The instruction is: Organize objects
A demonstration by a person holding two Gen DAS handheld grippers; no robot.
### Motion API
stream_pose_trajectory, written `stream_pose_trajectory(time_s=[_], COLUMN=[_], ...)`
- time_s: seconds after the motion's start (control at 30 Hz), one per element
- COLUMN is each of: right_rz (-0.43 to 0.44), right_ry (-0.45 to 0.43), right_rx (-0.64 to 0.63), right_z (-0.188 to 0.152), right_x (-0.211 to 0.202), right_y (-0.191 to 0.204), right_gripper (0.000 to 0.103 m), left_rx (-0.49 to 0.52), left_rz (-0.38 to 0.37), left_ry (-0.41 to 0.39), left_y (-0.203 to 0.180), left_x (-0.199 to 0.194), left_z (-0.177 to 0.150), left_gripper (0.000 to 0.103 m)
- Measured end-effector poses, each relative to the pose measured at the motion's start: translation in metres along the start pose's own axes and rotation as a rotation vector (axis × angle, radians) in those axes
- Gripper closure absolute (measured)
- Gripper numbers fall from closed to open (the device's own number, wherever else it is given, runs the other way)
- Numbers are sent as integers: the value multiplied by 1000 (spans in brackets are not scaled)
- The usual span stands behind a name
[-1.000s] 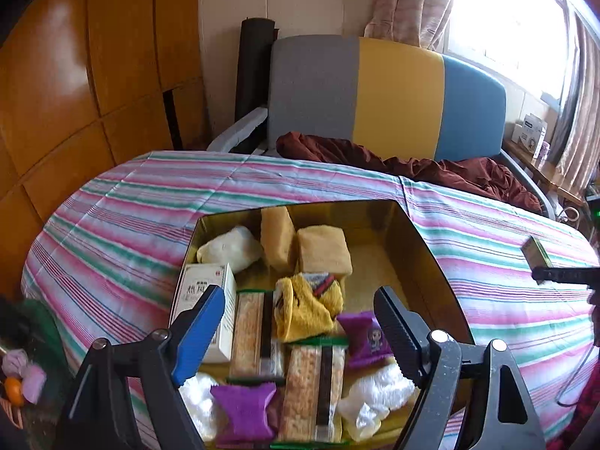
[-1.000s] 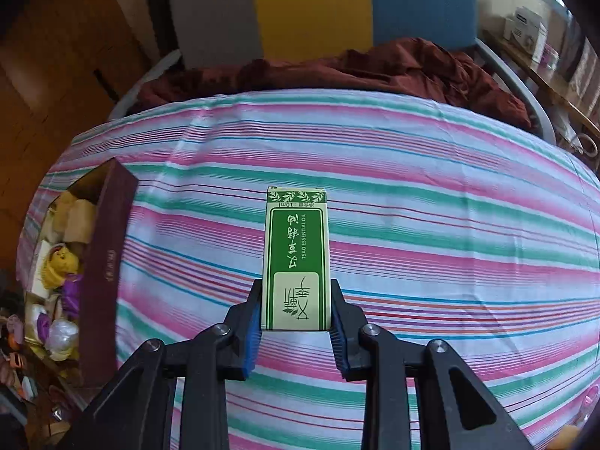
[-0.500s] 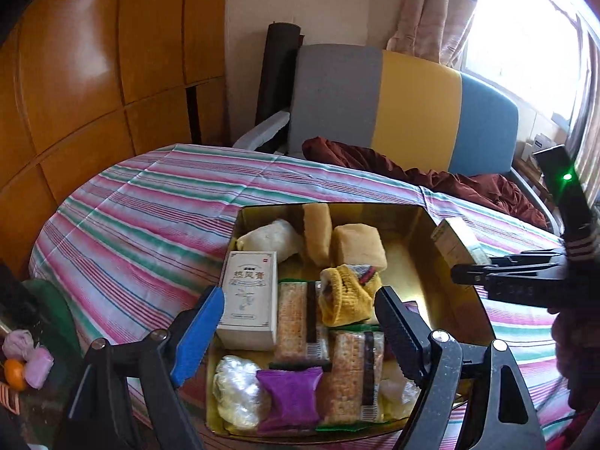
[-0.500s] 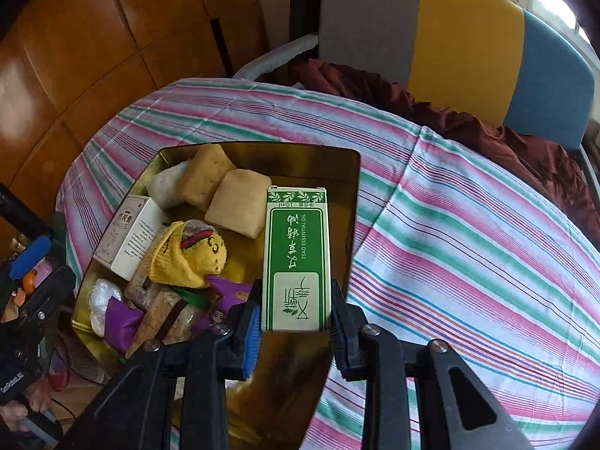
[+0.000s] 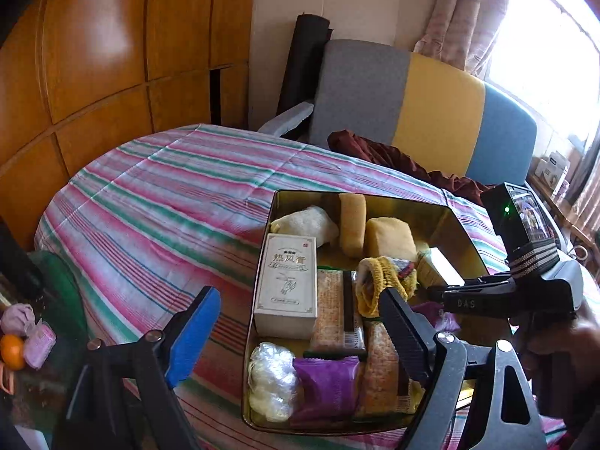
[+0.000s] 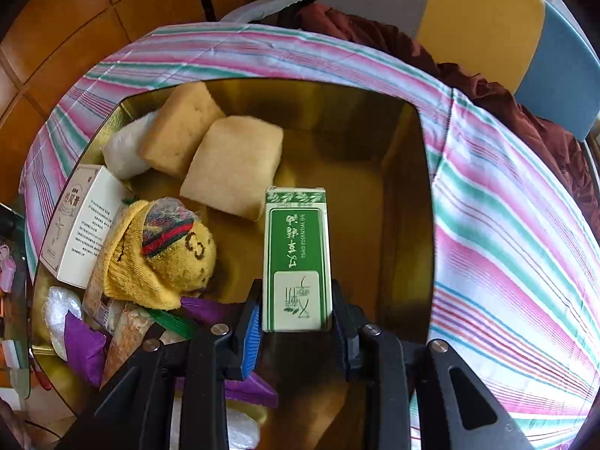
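Green-and-white carton [image 6: 297,258], tall and narrow, printed face up, clamped at its near end in the right hand-held gripper [image 6: 296,322] above the gold tin [image 6: 423,195]. Tin's right half is bare floor; its left half holds two sponge cakes [image 6: 232,167], a yellow sock [image 6: 161,251], a white box [image 6: 80,225], wrapped snacks. Left hand-held gripper [image 5: 296,332] hangs over the tin's near-left corner, jaws opening, nothing between them. Striped tabletop [image 5: 168,195] around the tin is clear.

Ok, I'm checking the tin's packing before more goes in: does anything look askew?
Mostly the yellow knit sock: it lies bunched on top of the cracker packets, not flat. The two sponges lean against each other. The tin's right half is bare.
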State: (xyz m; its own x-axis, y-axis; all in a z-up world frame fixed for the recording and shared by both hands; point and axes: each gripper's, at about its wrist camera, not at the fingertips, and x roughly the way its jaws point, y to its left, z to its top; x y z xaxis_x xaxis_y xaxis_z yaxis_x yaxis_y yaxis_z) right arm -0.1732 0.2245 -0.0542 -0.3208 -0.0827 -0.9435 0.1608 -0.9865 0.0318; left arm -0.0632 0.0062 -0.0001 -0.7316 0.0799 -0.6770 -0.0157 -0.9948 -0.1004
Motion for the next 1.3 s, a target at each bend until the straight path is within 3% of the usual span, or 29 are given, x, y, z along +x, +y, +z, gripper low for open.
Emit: stream_pose_trajectory(time_s=[0.17, 0.4, 0.87, 1.3], right_rz=[55, 67, -17, -82], right_ry=[-25, -119, -313, -384], right_rx=[38, 69, 87, 138], right_z=[-4, -19, -80, -113], right_x=[-7, -40, -92, -110], right_y=[-3, -5, 6, -2], right_gripper=[55, 54, 54, 54], left_rx=[-12, -7, 64, 83], left_rz=[4, -3, -26, 4], left_ry=[3, -7, -49, -54], left_y=[4, 0, -32, -47], left_x=[-1, -7, -38, -48], left_z=[-2, -6, -22, -36], left_gripper=[10, 1, 0, 0])
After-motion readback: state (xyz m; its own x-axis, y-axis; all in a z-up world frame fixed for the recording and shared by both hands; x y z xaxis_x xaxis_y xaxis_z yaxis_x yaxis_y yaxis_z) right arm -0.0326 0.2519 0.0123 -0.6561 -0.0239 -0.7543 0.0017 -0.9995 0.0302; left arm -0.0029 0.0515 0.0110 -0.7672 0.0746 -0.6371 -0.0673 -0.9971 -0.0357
